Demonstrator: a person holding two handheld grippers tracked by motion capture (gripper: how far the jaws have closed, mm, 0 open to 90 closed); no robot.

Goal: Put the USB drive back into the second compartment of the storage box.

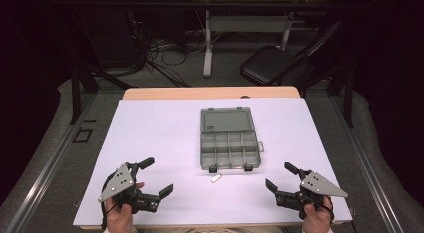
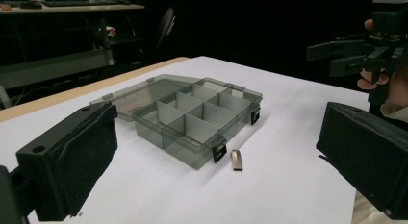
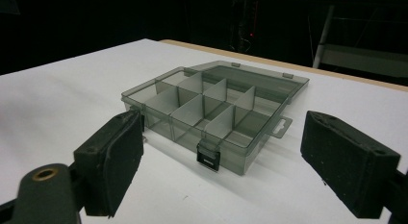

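A clear grey compartment box (image 1: 229,148) lies open mid-table, its lid (image 1: 226,119) folded flat behind it; it also appears in the left gripper view (image 2: 192,120) and the right gripper view (image 3: 211,113). A small metal USB stick (image 1: 216,178) (image 2: 236,160) rests on the white sheet just in front of the box. My left gripper (image 1: 156,177) sits at the near left, jaws wide apart and empty. My right gripper (image 1: 282,176) sits at the near right, also open and empty, and appears in the left gripper view (image 2: 332,53).
A white sheet (image 1: 160,138) covers the wooden table (image 1: 150,93). Beyond the far edge stand a black folding chair (image 1: 280,63), a desk frame (image 1: 207,43) and loose floor cables (image 1: 160,50). The box's compartments look empty.
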